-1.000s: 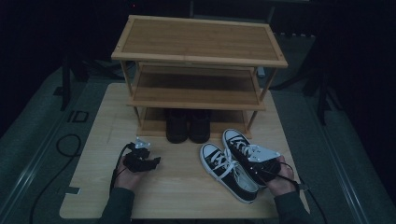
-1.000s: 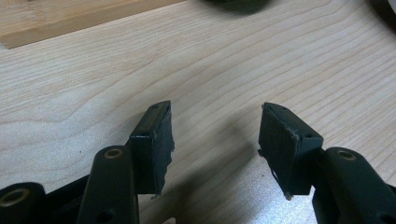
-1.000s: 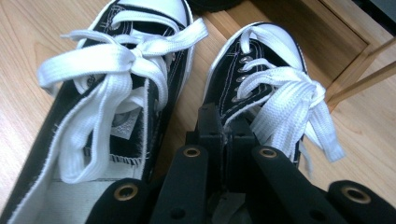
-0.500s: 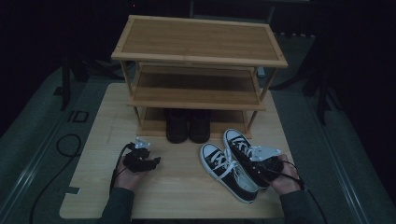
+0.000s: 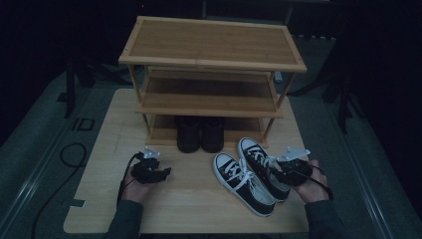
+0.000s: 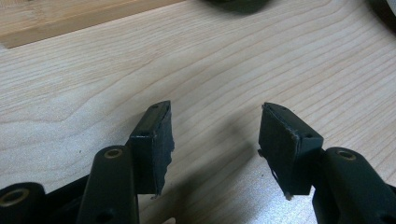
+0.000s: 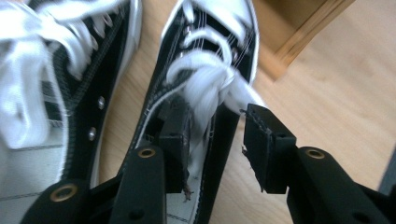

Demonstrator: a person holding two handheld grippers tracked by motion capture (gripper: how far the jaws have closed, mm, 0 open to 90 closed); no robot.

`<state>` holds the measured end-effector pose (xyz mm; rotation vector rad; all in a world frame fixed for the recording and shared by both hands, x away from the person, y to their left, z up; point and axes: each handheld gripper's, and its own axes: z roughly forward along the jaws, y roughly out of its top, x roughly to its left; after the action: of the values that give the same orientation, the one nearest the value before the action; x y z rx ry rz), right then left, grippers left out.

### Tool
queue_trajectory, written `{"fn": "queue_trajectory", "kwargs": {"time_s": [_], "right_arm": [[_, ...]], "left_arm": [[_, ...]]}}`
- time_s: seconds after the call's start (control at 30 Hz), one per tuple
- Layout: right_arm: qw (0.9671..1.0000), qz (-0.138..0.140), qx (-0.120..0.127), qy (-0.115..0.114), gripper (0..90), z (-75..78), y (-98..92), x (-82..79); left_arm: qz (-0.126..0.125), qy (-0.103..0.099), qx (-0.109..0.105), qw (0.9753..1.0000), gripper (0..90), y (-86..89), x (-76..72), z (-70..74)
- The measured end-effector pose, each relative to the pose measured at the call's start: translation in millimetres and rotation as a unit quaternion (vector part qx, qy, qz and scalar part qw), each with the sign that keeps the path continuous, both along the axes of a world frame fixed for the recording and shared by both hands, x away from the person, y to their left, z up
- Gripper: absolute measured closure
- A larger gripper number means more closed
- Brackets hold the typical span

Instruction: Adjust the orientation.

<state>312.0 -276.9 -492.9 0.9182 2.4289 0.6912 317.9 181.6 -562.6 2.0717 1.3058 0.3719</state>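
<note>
Two black canvas sneakers with white laces and toe caps lie side by side on the wooden bench (image 5: 99, 209), at about five o'clock from its middle, toes pointing toward eleven o'clock. The right sneaker (image 5: 262, 167) is the one being worked on: the right claw (image 5: 287, 169), in a hand at the sneaker's four o'clock, straddles the outer side wall near the heel. In the right gripper view one jaw sits inside the shoe opening under the lace bow and the other stands outside the canvas, with a gap between pad and wall on the outer side, so the right claw (image 7: 215, 144) is released around the collar rather than clenched on it. The left sneaker (image 5: 241, 181) lies just beside it, touching or nearly so along its length.

Well apart, at about seven o'clock on the bench, the left claw (image 5: 161, 173) rests low, pointing toward three o'clock; the left gripper view shows its jaws spread wide over bare wood, gripping nothing.

At twelve o'clock stands a three-tier bamboo shoe rack (image 5: 211, 47), with a pair of dark boots (image 5: 200, 134) upright on its bottom shelf.
</note>
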Motion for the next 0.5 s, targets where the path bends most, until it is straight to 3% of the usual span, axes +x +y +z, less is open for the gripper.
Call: {"fn": "queue_trajectory", "kwargs": {"time_s": [0.2,0.23,0.27,0.3,0.33,0.37,0.5], "right_arm": [[0.9995,-0.015,-0.017,0.021,61.0,-12.3,7.9,9.9],[0.9982,-0.029,-0.039,0.035,62.2,-22.4,16.6,18.6],[0.9982,-0.029,-0.039,0.035,62.2,-22.4,16.6,18.6],[0.9971,-0.043,-0.057,0.029,65.4,-28.7,22.4,22.0],[0.9971,-0.043,-0.057,0.029,65.4,-28.7,22.4,22.0],[0.9971,-0.049,-0.057,0.010,79.4,-28.1,25.5,21.6],[0.9978,-0.046,-0.047,-0.002,83.7,-26.3,25.3,20.4]], "left_arm": [[0.000,-0.001,0.001,1.0000,45.1,-0.2,-0.1,0.0],[0.000,0.000,0.000,1.0000,45.1,-0.1,-0.1,0.0],[0.000,0.000,0.000,1.0000,45.1,-0.1,-0.1,0.0],[0.000,-0.001,0.001,1.0000,45.1,-0.1,-0.1,0.0],[0.000,-0.001,0.001,1.0000,45.1,-0.1,-0.1,0.0],[0.000,0.000,-0.001,1.0000,45.2,0.0,-0.1,-0.1],[-0.001,0.000,0.000,1.0000,45.1,0.2,0.1,-0.1]]}}
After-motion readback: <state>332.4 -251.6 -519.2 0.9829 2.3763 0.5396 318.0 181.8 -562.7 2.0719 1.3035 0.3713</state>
